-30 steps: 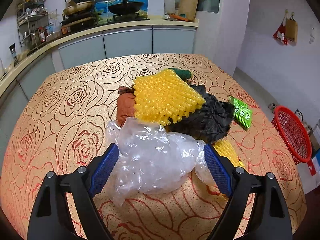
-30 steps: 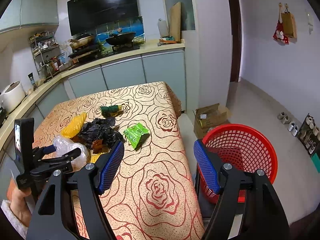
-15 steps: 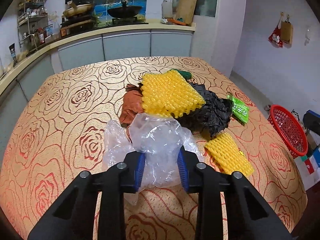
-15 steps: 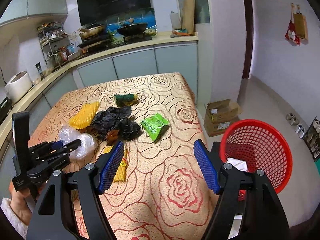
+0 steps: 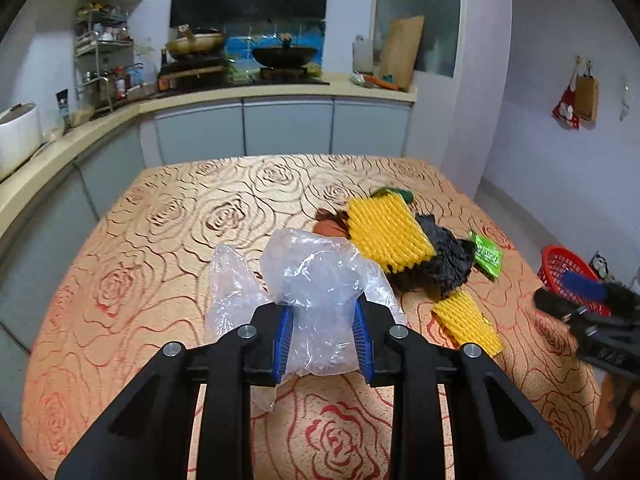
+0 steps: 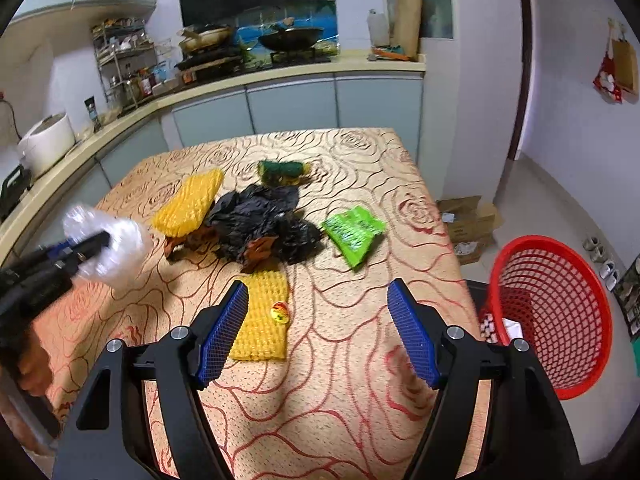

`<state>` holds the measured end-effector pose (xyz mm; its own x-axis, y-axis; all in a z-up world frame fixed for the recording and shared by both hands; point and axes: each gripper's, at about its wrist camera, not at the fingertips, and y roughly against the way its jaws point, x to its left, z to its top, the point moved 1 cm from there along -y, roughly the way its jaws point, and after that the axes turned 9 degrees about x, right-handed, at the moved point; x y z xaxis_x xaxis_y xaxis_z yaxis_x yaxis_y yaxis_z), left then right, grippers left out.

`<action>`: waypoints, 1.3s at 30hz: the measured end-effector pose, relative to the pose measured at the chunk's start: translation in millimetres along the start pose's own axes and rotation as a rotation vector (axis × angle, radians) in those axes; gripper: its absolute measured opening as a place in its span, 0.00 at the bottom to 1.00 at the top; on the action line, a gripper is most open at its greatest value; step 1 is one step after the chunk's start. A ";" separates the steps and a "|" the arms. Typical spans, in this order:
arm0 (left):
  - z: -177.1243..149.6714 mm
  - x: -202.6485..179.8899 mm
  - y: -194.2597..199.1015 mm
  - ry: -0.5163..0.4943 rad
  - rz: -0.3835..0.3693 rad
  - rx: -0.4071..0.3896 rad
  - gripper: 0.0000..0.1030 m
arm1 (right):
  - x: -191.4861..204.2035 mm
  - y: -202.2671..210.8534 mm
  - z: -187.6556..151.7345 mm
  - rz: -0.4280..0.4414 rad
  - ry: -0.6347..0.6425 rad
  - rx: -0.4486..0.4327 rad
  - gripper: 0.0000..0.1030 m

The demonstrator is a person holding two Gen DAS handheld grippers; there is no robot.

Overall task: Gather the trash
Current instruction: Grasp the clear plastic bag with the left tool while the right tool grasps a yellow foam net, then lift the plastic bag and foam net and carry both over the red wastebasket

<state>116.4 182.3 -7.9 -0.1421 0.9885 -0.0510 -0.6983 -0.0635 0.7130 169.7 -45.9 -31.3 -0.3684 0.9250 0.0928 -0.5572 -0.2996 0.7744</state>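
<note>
Where crinkled, clear plastic bag (image 5: 316, 280) bulging.

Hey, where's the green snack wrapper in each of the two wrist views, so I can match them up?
Left wrist: green wrapper lies right of centre, at the right end of the black bag.
Right wrist: green wrapper lies just above centre, right of the black bag.
Shared landmark: the red basket, beyond the table's right edge in both.
</note>
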 end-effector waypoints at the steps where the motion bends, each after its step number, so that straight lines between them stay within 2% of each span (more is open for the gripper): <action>1: 0.3 1.8 3.3 0.007 0.003 -0.008 0.25 | 4.2 -5.3 -0.2 0.000 0.014 0.012 0.68; 7: 1.2 9.8 9.0 0.022 0.012 -0.020 0.25 | 23.5 -33.1 1.2 0.045 0.055 0.082 0.68; 13: 0.5 20.9 8.5 0.053 0.012 -0.016 0.25 | 35.8 -51.6 0.9 0.010 0.081 0.109 0.68; 19: 0.4 25.9 8.7 0.068 0.016 -0.018 0.25 | 37.1 -67.5 -1.3 0.013 0.087 0.172 0.53; 29: -0.9 29.2 7.5 0.090 0.017 -0.012 0.25 | 30.1 -66.2 -2.9 0.010 0.073 0.170 0.26; 32: -1.5 28.6 9.7 0.085 0.021 -0.017 0.25 | 27.5 -63.7 -4.9 0.019 0.065 0.168 0.22; 39: -0.6 24.3 14.4 0.076 0.027 -0.033 0.25 | 23.0 -41.7 -7.0 0.030 0.053 0.127 0.20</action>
<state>102.6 205.3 0.7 -0.2135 0.9732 -0.0860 -0.7160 -0.0960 0.6914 179.3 -13.8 -65.8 -0.4246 0.9012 0.0866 -0.4475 -0.2920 0.8452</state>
